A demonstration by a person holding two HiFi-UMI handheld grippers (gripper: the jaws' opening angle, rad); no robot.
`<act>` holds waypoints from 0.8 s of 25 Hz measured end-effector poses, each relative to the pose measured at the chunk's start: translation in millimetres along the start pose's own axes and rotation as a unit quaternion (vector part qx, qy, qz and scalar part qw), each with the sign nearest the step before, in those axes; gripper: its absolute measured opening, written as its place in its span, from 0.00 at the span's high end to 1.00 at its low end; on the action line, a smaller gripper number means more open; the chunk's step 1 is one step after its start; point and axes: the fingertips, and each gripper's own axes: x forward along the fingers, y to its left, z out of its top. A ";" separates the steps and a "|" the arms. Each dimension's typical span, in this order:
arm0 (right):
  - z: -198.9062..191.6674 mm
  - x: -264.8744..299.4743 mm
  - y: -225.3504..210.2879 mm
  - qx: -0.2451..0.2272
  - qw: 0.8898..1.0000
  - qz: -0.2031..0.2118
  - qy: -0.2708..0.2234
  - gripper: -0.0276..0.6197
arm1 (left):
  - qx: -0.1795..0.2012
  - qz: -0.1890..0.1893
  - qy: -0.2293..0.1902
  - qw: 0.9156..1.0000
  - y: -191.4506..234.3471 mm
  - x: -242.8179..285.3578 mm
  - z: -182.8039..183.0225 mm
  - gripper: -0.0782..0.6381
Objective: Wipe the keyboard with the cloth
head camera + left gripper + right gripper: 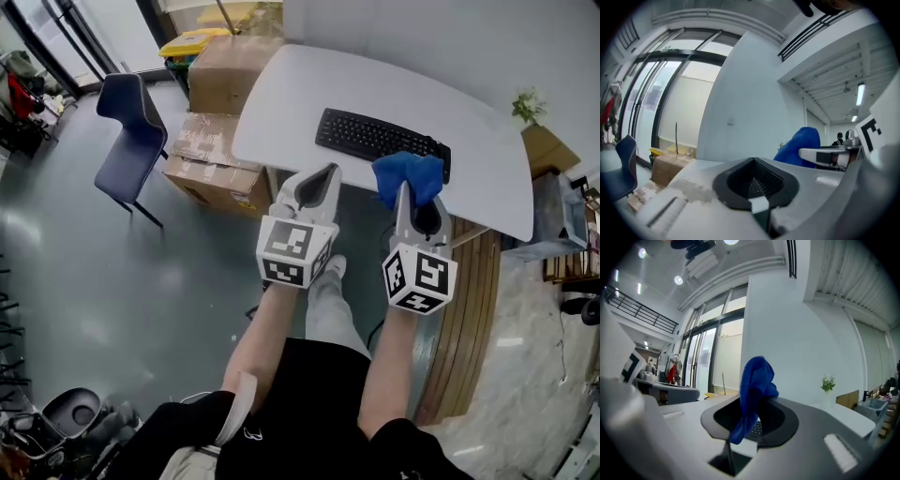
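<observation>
A black keyboard [375,138] lies on the white table [309,94], near its front edge. My right gripper [405,190] is shut on a blue cloth [410,175], held bunched just in front of the keyboard's right end. In the right gripper view the cloth [754,390] hangs from between the shut jaws of that gripper [752,427]. To its left, my left gripper [320,175] is shut with nothing in it, over the table's front edge. In the left gripper view, that gripper [754,183] points level past the cloth [799,145].
A blue chair [131,131] stands on the floor at the left. Cardboard boxes [214,167] sit beside the table's left end, with a yellow-lidded bin [192,42] behind them. A small plant [528,105] is at the table's far right corner.
</observation>
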 end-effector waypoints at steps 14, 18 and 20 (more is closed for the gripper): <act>-37.9 265.7 -32.4 0.053 0.986 0.136 0.086 0.82 | -0.016 0.077 0.082 0.994 124.4 206.3 -21.7 0.90; -67.6 300.5 0.2 0.071 0.973 0.176 0.130 0.82 | -0.024 0.092 0.115 0.989 161.9 219.6 -38.8 0.90; -84.4 315.0 13.6 0.073 0.967 0.189 0.155 0.82 | -0.029 0.089 0.137 0.986 173.6 229.3 -53.9 0.90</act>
